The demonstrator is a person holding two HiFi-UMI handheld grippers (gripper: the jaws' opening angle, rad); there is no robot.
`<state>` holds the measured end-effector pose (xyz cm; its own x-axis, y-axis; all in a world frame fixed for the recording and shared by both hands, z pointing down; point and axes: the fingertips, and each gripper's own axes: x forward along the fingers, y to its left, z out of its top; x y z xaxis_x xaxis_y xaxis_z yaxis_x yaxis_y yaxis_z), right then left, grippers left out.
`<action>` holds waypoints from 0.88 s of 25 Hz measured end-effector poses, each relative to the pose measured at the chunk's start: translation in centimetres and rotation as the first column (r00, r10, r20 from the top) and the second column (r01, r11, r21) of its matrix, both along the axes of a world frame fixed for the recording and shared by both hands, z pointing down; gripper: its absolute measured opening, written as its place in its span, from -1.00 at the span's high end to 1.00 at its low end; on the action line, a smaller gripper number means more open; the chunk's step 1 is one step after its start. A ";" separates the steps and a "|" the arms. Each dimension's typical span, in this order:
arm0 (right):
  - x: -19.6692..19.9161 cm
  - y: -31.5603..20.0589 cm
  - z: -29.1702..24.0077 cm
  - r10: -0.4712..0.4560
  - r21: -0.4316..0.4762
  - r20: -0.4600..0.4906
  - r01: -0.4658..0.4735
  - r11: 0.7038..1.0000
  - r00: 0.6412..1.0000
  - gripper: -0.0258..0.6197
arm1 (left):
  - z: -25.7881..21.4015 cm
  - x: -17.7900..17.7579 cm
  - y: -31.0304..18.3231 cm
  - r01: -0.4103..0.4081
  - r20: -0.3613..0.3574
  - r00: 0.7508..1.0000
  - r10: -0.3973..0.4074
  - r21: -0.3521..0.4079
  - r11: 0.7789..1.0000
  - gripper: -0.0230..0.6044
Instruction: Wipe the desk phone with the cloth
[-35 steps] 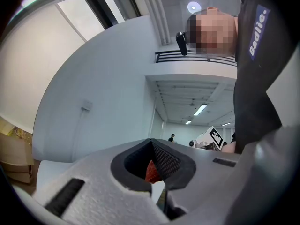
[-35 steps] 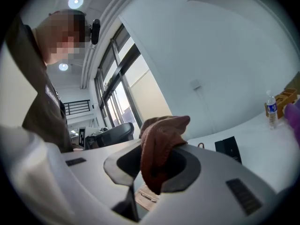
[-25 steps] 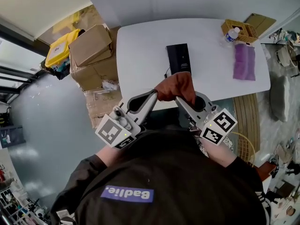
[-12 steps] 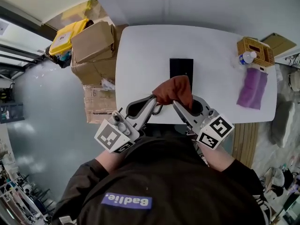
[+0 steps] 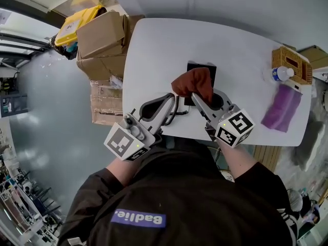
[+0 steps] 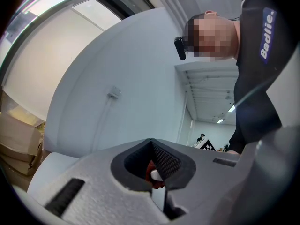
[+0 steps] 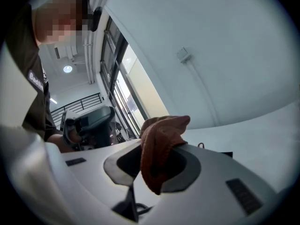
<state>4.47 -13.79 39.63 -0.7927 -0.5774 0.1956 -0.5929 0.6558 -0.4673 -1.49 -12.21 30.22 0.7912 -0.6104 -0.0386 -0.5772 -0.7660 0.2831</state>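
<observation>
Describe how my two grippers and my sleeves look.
The left gripper and the right gripper are light grey moulded plastic with long tapering jaws and dark textured pads. Each carries a white cube with black square markers at its rear. The sleeves are dark, brownish-black fabric.

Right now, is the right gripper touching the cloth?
Touching. The right gripper view shows the cloth pinched between the shut jaws of the right gripper, with its bunched end sticking out over them.

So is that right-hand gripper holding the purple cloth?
No, the right gripper is clamped on the reddish-brown cloth, while the purple cloth lies apart on the white table.
</observation>
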 end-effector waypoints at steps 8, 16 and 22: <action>0.3 -3.5 4.7 0.021 -0.058 -0.017 -0.022 0.998 1.000 0.63 | 0.7 0.8 -1.9 -0.013 0.020 1.000 0.013 -0.016 1.000 0.91; 0.2 -6.5 7.5 0.042 -0.066 -0.042 -0.045 0.997 0.998 0.63 | 2.6 0.4 -2.6 0.012 0.033 0.999 -0.011 -0.047 0.999 0.91; 0.3 -7.2 10.1 0.047 -0.115 -0.087 -0.057 0.992 0.995 0.63 | 3.6 0.2 -2.2 -0.001 0.029 1.000 0.003 -0.061 0.998 0.91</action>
